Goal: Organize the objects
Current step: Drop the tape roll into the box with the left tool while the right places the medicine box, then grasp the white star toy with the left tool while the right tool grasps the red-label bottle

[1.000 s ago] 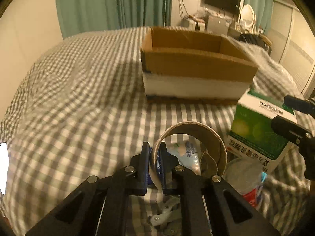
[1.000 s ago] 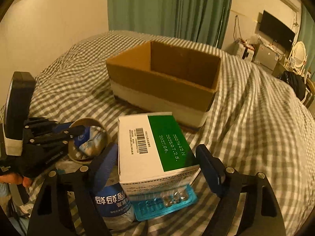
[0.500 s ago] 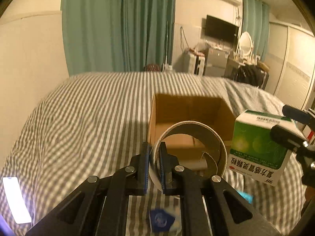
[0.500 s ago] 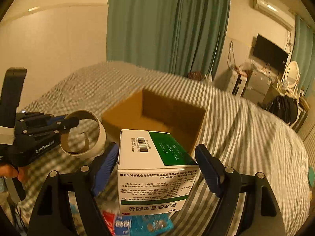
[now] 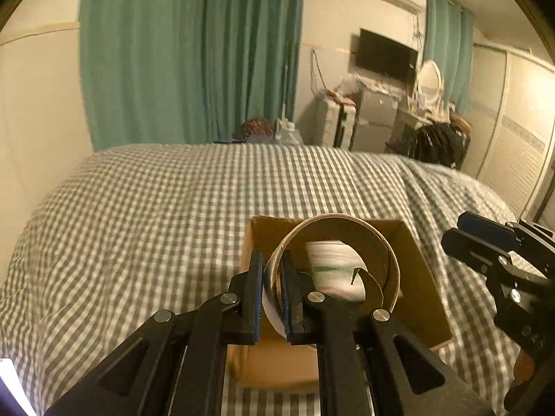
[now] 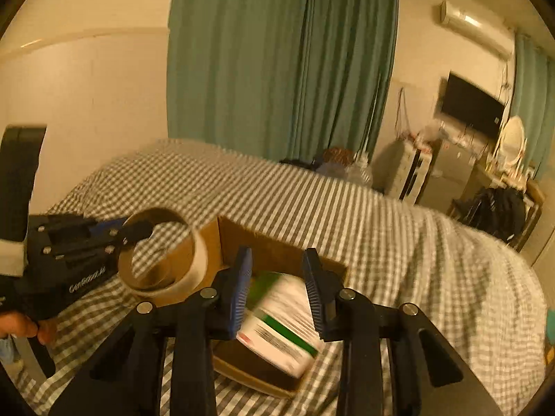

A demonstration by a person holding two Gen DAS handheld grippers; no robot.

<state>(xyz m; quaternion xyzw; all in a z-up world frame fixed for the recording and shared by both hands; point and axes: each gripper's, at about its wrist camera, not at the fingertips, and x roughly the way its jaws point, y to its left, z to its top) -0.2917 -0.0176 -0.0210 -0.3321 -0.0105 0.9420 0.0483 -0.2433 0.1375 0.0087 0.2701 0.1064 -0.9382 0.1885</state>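
While the left hand-held gripper (image 5: 270, 291) clamps a brown cardboard tape ring (image 5: 378, 242) above the open cardboard box (image 6: 277, 246), the right hand-held gripper (image 6: 277, 287) is closing, empty; only its view shows the green-and-white carton (image 6: 281, 322) tilted inside the box.

Teal curtains (image 5: 187, 55), a wall-mounted television (image 5: 385, 56) and an air conditioner (image 6: 475, 27).
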